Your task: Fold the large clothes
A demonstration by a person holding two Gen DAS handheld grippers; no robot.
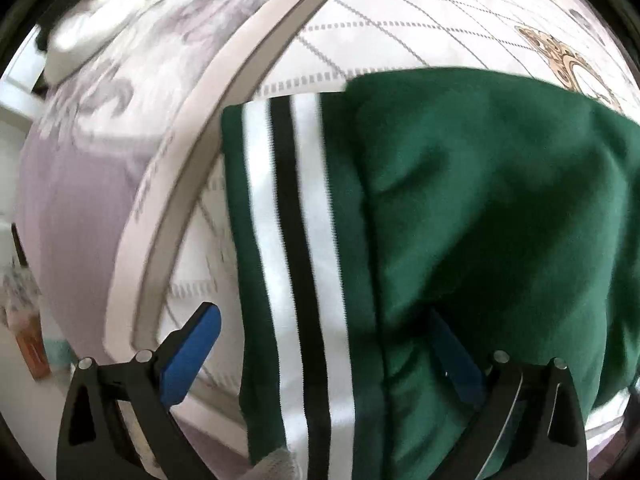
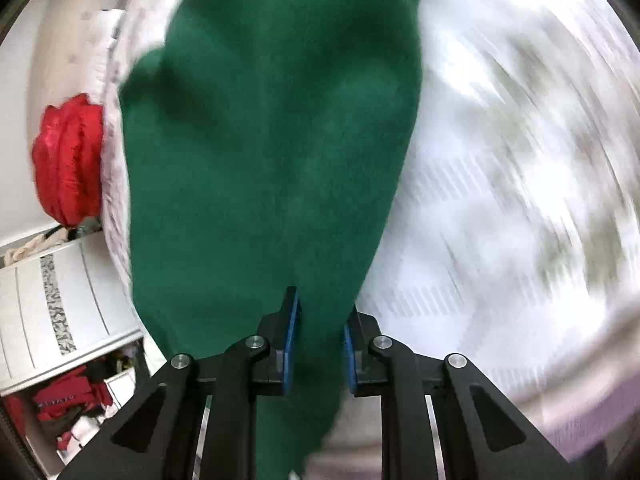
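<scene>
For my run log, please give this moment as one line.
task: fold clothes | left gripper: open over green garment | right gripper: shut on garment | surface: bed

A white quilted mattress point(image 1: 360, 40) with grey dashed lines fills twelve o'clock, a lilac floral bedsheet point(image 1: 80, 200) at nine. In the right view, a red bundle point(image 2: 66, 160) sits at nine o'clock above white shelves point(image 2: 52, 312) at eight.
</scene>
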